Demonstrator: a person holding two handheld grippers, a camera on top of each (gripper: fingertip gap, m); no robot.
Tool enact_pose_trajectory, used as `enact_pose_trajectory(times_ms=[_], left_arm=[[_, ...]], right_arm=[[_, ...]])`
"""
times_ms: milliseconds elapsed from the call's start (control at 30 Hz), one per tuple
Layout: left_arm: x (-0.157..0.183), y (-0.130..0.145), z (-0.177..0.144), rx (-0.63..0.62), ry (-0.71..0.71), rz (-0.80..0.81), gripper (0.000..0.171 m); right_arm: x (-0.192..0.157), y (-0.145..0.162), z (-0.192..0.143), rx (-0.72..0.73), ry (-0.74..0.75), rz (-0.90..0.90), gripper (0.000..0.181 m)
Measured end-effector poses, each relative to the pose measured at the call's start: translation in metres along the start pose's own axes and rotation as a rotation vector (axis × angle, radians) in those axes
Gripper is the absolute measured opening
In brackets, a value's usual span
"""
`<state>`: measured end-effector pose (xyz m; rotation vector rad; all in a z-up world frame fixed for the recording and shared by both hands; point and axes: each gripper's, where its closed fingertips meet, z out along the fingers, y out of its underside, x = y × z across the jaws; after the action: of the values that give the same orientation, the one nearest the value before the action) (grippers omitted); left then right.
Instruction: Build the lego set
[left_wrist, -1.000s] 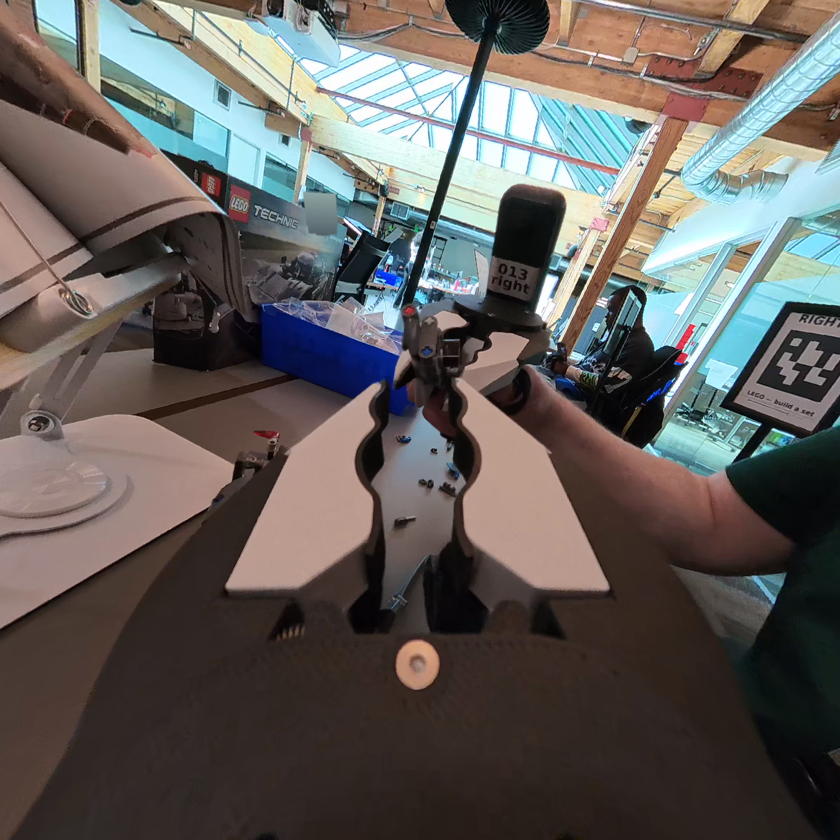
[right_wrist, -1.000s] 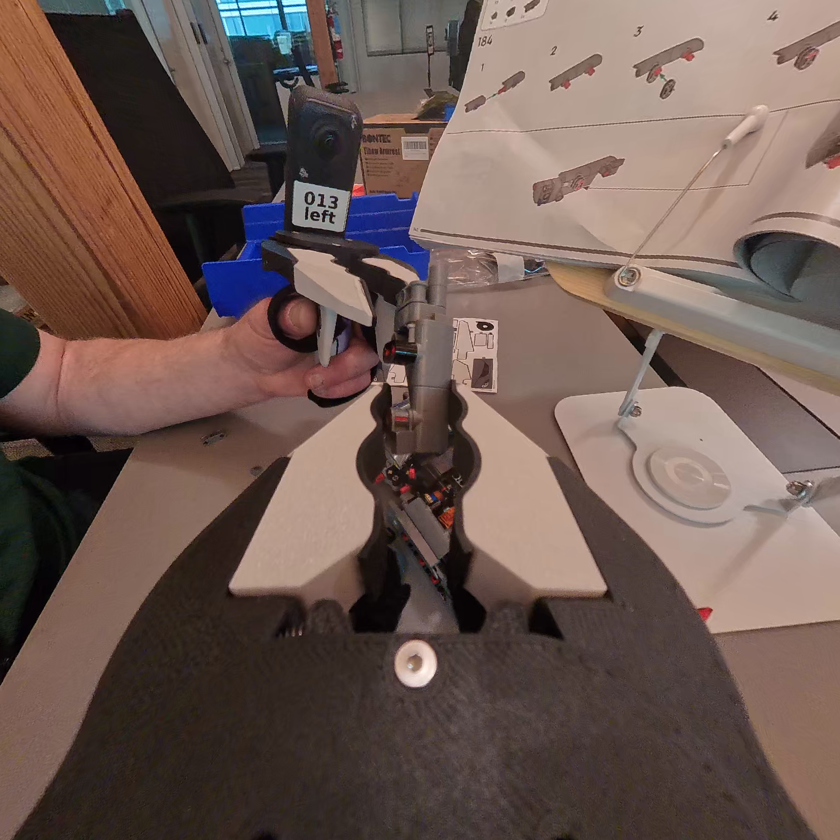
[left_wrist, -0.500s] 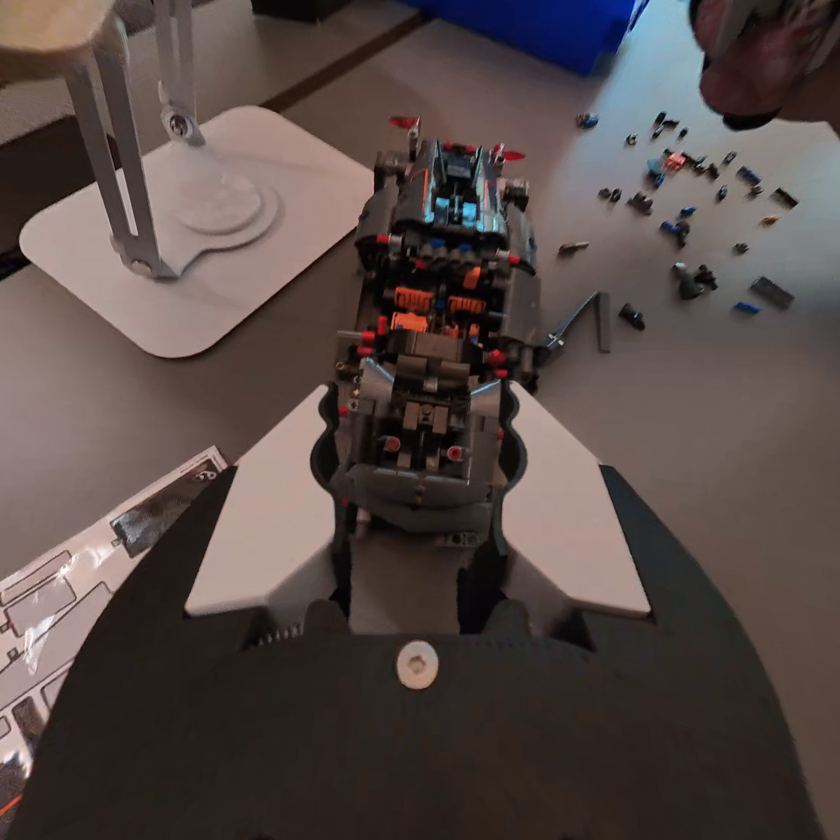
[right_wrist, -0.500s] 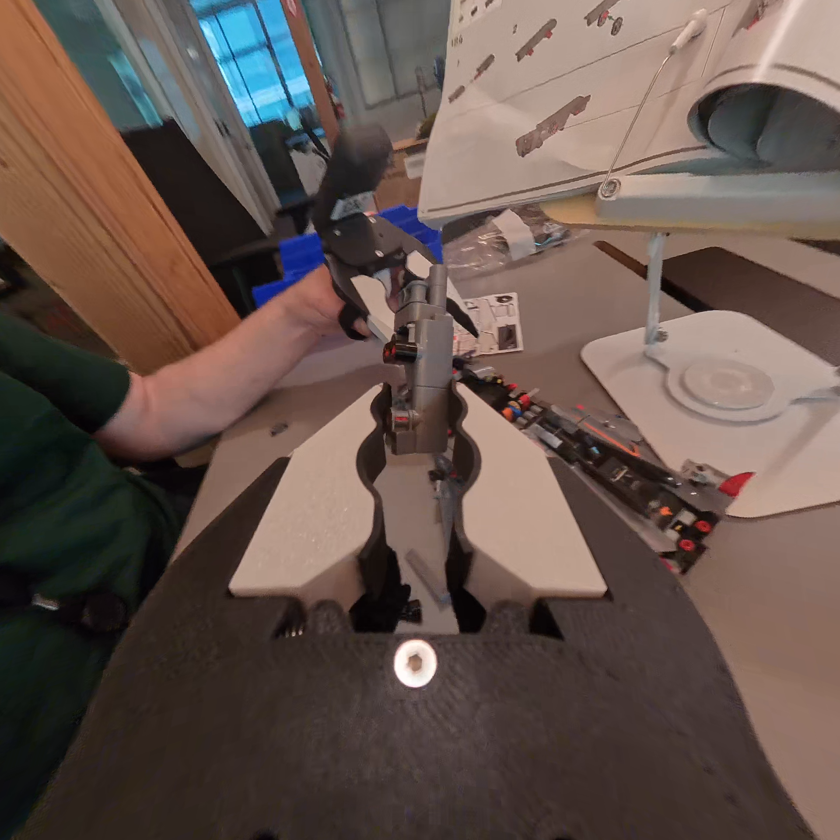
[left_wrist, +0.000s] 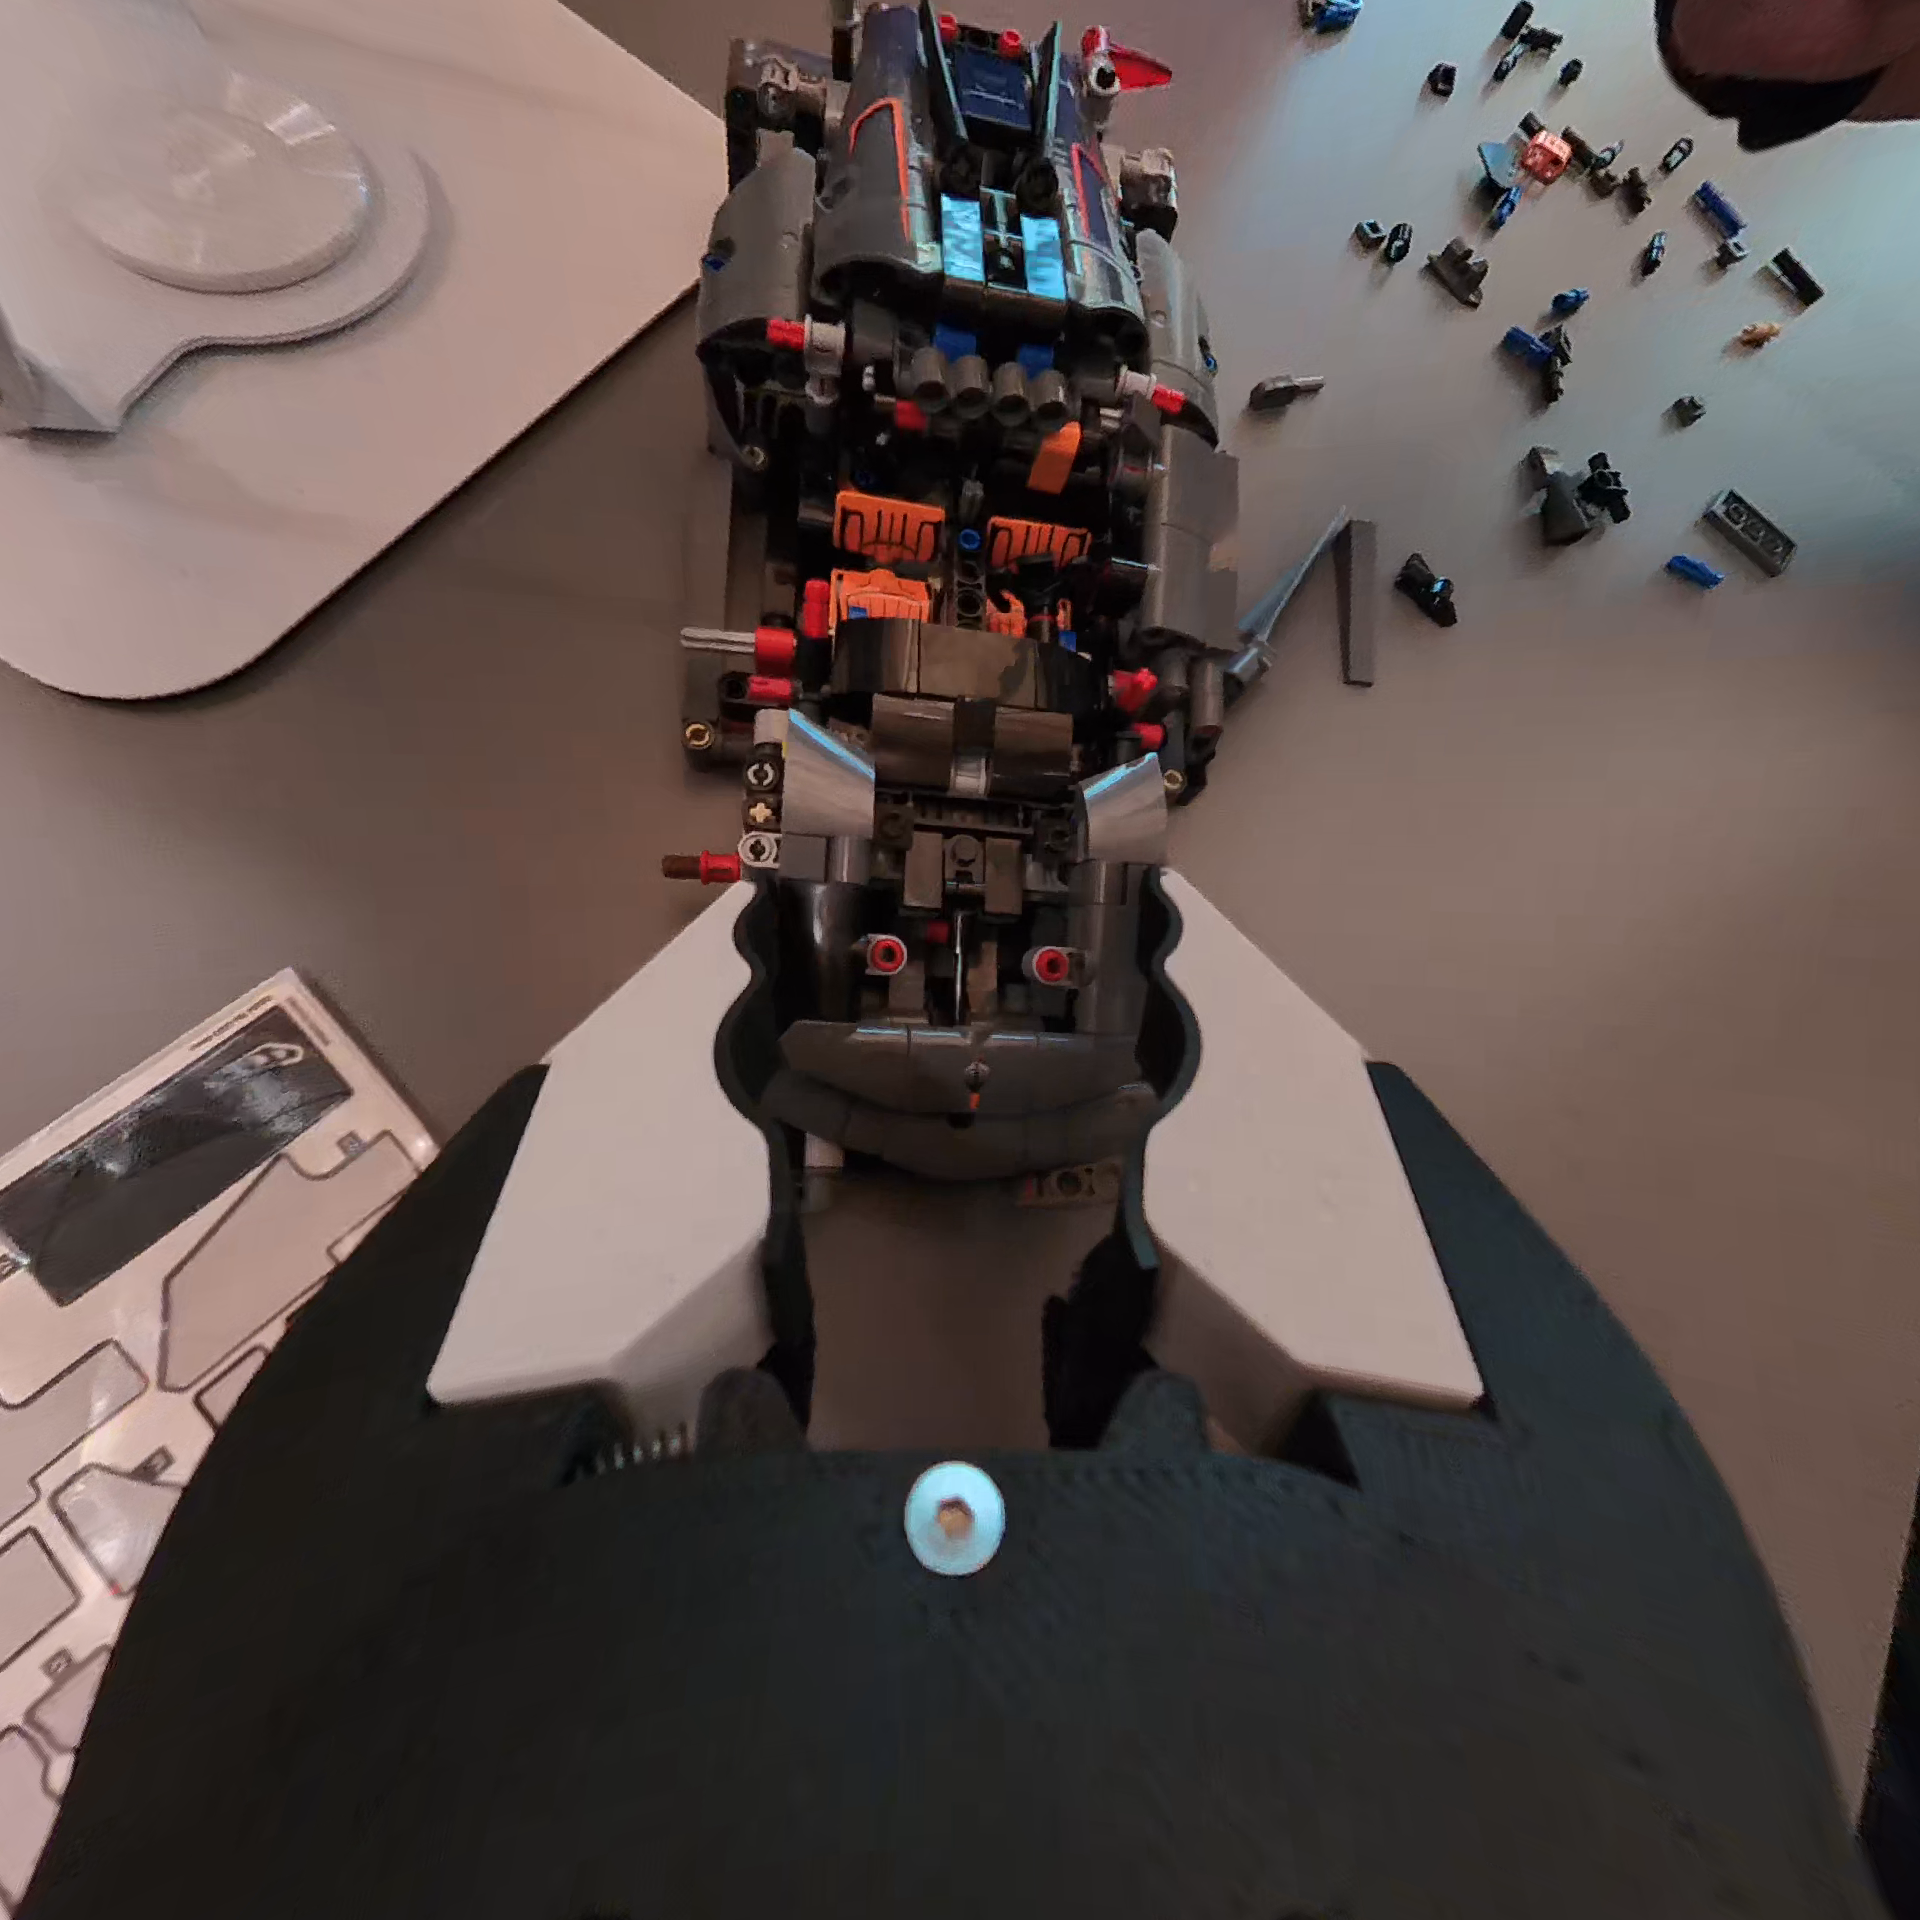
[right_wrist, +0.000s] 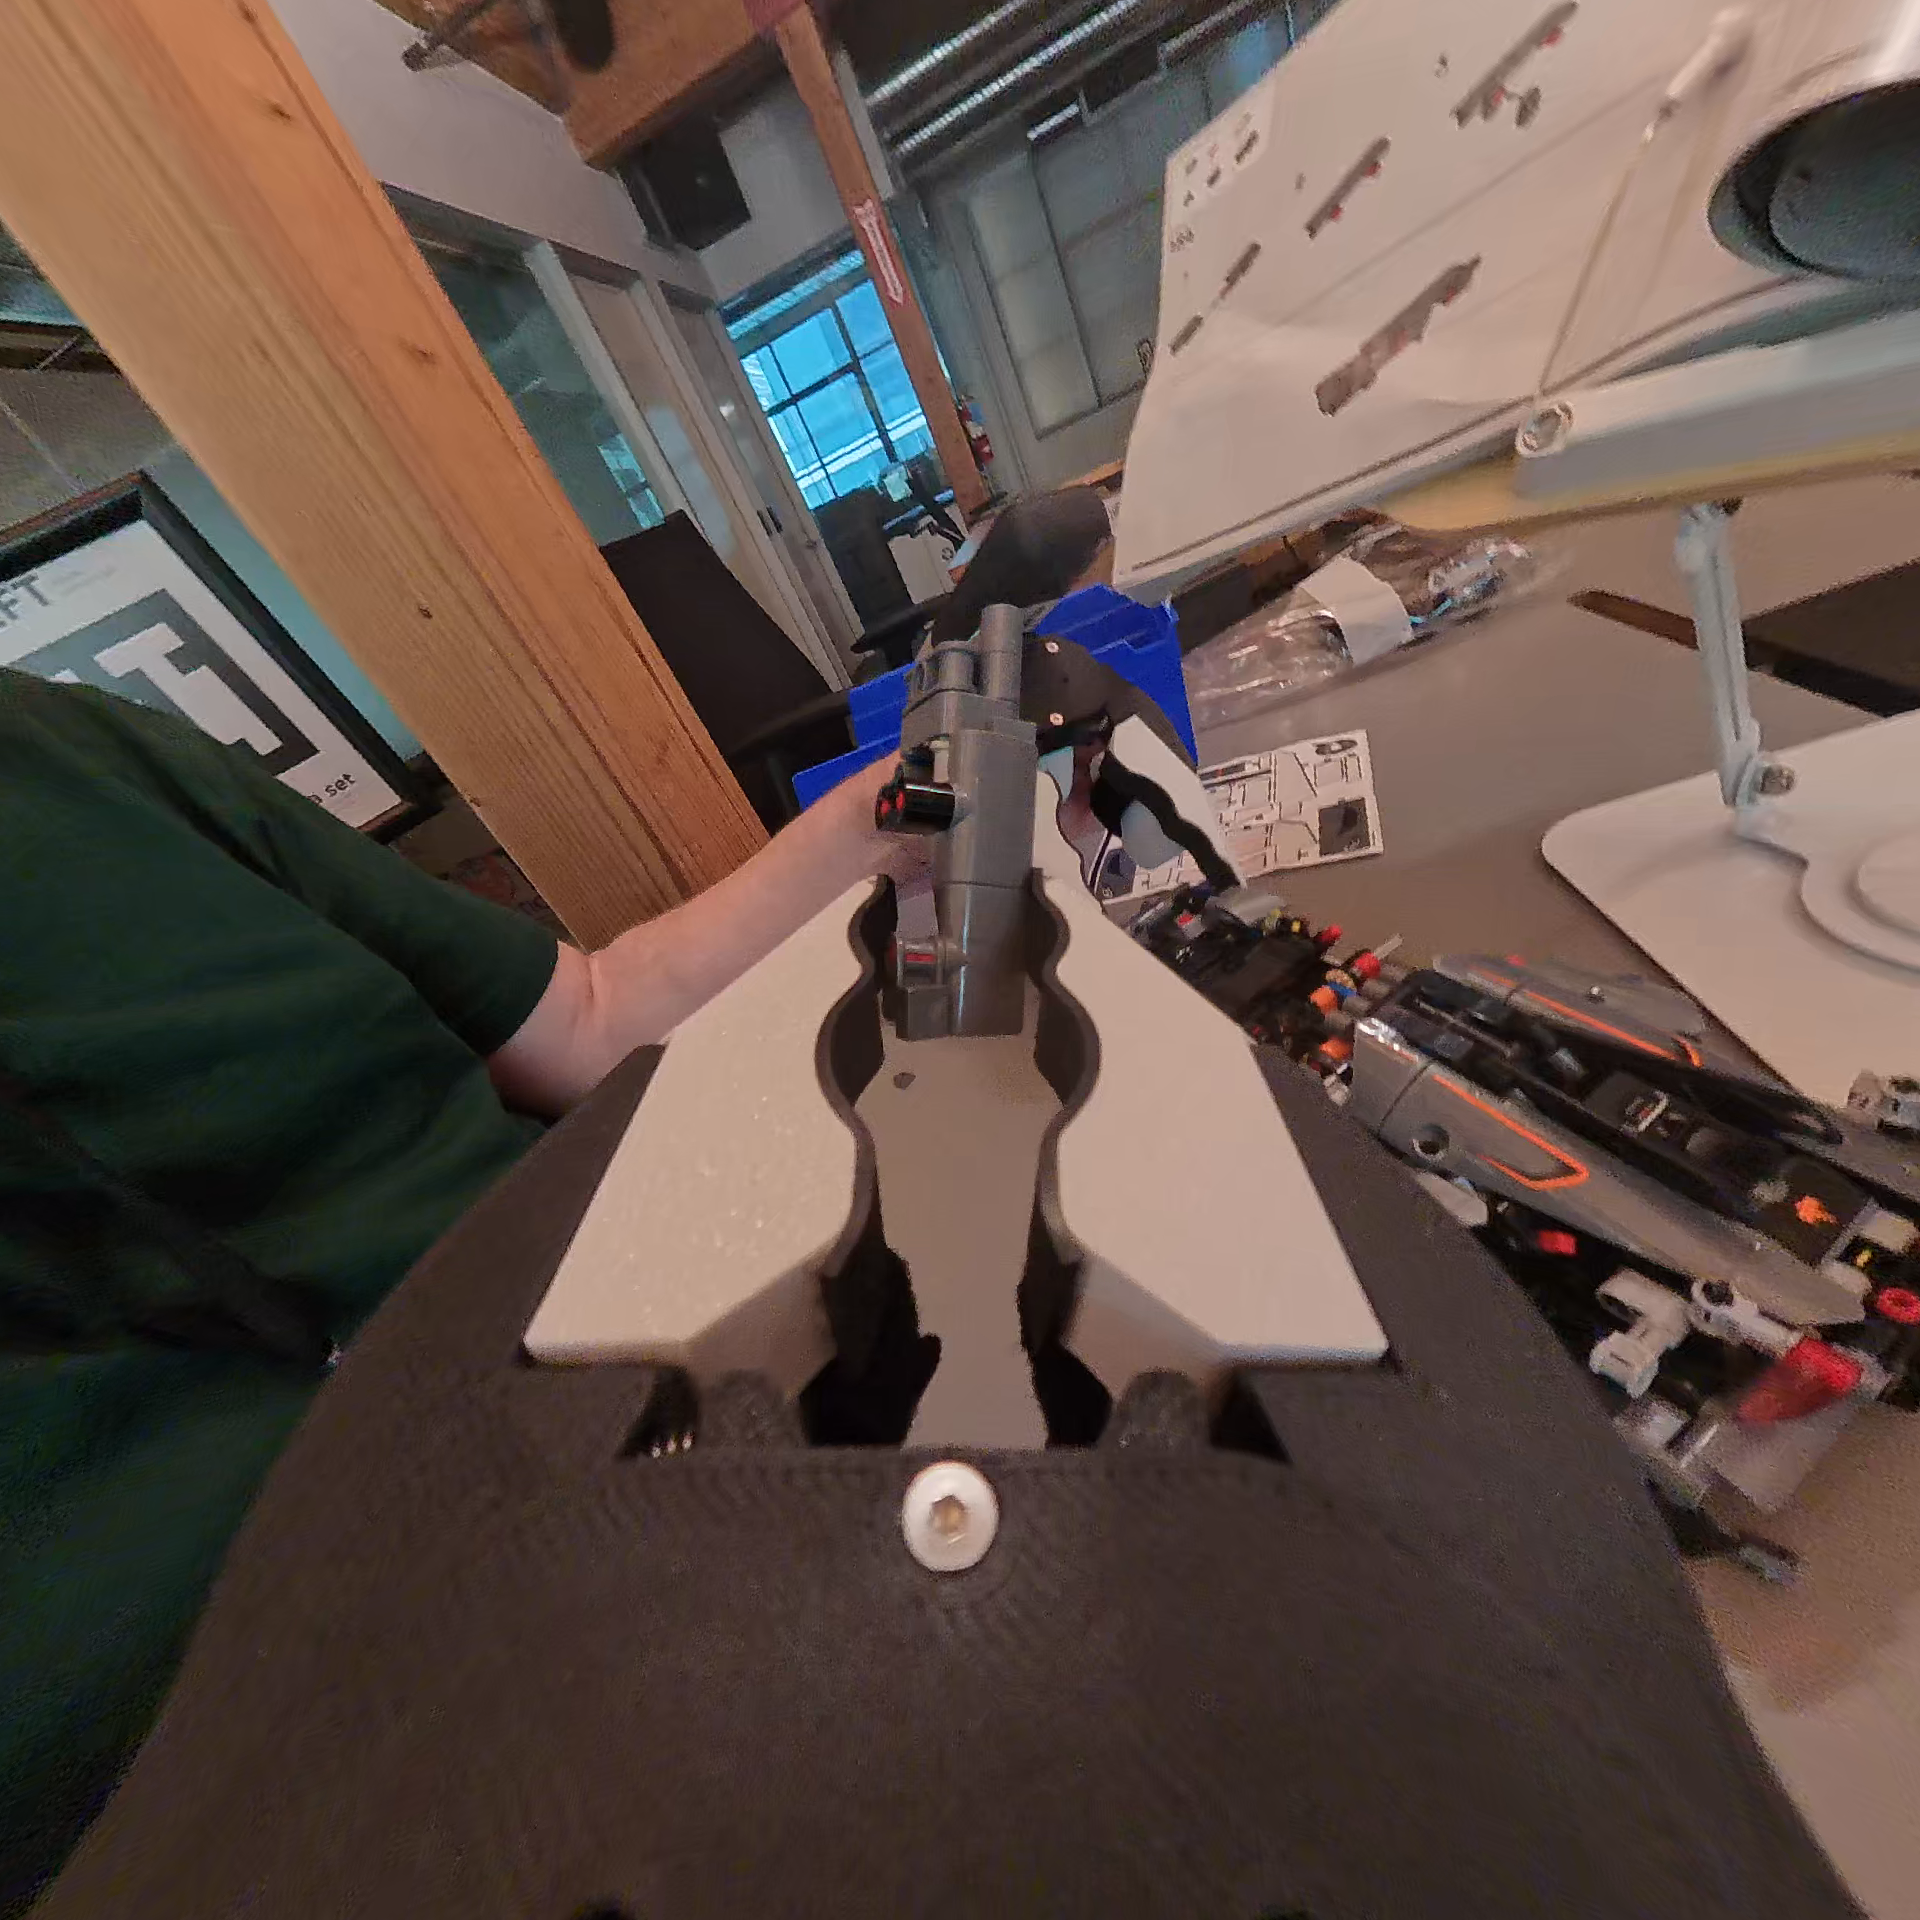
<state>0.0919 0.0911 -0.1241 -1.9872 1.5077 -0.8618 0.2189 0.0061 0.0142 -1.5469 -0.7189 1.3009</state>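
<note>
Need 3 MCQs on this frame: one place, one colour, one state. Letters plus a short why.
1. Where do the loose small pieces lie relative to the car model in the left wrist view?
A. To its right on the table
B. On the white stand base
C. Inside the blue bin

2. What colour is the main body of the subassembly in the right gripper?
A. Yellow
B. Grey
C. White

3. What is the left gripper doing?
A. Shut with nothing between its fingers
B. Holding a sticker sheet
C. Straddling the near end of the car model

Answers: 1 A, the pieces are scattered on the table right of the model. 2 B, it is grey with small red and black parts. 3 C, its fingers sit either side of the model's near end; actual contact is unclear.
</note>
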Motion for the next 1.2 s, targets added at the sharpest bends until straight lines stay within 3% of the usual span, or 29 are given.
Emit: enact_pose_trajectory(times_ms=[133,333,433,600,1000,1067,1200], left_arm=[[0.013,0.003,0.001,-0.029,0.015,0.011,0.065],[0.043,0.006,0.008,-0.056,0.088,0.047,0.059],[0.052,0.007,0.014,-0.052,0.134,0.054,0.055],[0.054,0.005,0.015,-0.023,0.167,0.042,0.054],[0.055,0.004,0.013,0.005,0.199,0.038,0.057],[0.055,0.004,0.012,0.007,0.197,0.037,0.059],[0.051,0.003,0.009,0.019,0.179,0.039,0.061]], right_arm=[[-0.022,-0.011,-0.005,0.057,-0.093,-0.091,0.023],[-0.071,-0.047,-0.045,0.372,-0.432,-0.104,0.022],[-0.104,-0.05,-0.068,0.484,-0.606,-0.199,0.022],[-0.147,-0.047,-0.087,0.54,-0.77,-0.34,0.022],[-0.15,-0.057,-0.09,0.57,-0.75,-0.373,0.021],[-0.14,-0.058,-0.08,0.527,-0.677,-0.349,0.021],[-0.089,-0.051,-0.037,0.296,-0.373,-0.296,0.022]])
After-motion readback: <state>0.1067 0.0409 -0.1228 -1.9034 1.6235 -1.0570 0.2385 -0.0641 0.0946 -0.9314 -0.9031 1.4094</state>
